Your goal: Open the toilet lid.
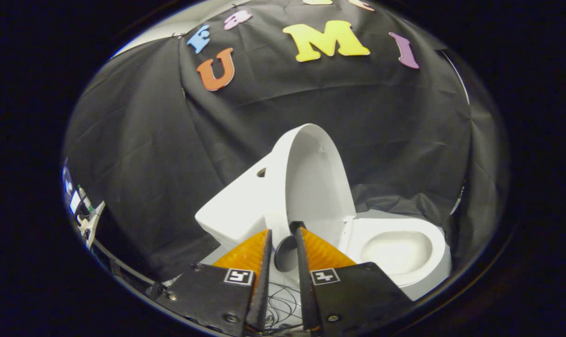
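The toilet lid (311, 182) stands raised, close to upright, directly ahead of the gripper (283, 231). Its hollow inner face turns toward the bowl side, and a small bump shows on that face near the upper rim. The lid's lower edge runs down into the gap between the two fingers, so the fingertips sit on either side of it; the fingers stand narrowly apart with the lid's edge between them. Whether both actually press on the lid cannot be told. A small round grey piece (286, 253) shows in the gap just behind the fingertips.

To the right of the fingers and a little beyond them lies the toilet seat (428, 234), down flat over the bowl (397, 250), whose oval opening is uncovered. To the left of the lid, just beyond the left finger, sits the white tank (234, 208), tilted in the view, with a small dark hole near its top corner.

Behind the toilet hangs the black cloth wall (138, 140), creased and folded. Far to the left, well apart from the gripper, a small light-coloured fixture (89, 217) shows at the cloth's edge; its detail is too small to make out.
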